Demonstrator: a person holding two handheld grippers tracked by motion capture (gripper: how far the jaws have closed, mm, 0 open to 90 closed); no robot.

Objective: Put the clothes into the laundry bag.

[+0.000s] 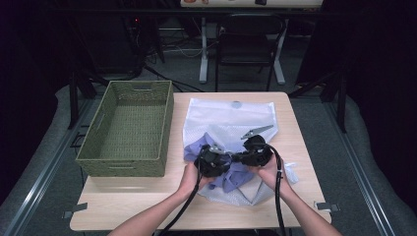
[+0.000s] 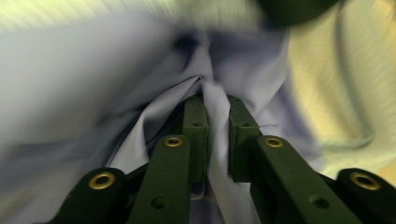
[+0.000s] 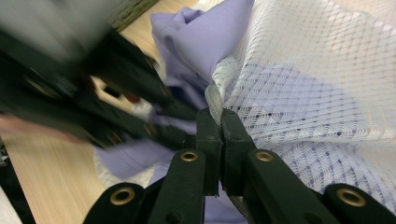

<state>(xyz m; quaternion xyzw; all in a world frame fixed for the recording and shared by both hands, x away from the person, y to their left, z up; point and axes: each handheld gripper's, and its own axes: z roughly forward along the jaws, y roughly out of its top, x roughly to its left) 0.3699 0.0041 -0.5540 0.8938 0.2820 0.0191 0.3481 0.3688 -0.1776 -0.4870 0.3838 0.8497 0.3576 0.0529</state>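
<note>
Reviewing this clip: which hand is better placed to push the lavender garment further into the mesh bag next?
Left. The left tongs are shut on a fold of the lavender garment, while the right tongs pinch the mesh bag at its edge, likely holding it open.

Lilac-blue garment (image 1: pixel 231 177) showing plain, unpatterned, spilling from white mesh laundry bag (image 1: pixel 231 118) with fine diamond netting; grey round spot sitting near bag's far edge. Olive-green woven basket (image 1: pixel 129 129) displaying tight ribbed weave. Counter (image 1: pixel 147 206) showing pale wood grain. Left gripper (image 1: pixel 212 161) and right gripper (image 1: pixel 256 150) appearing black, brass-coloured rivets glinting on jaws. Black cables trailing.
</note>
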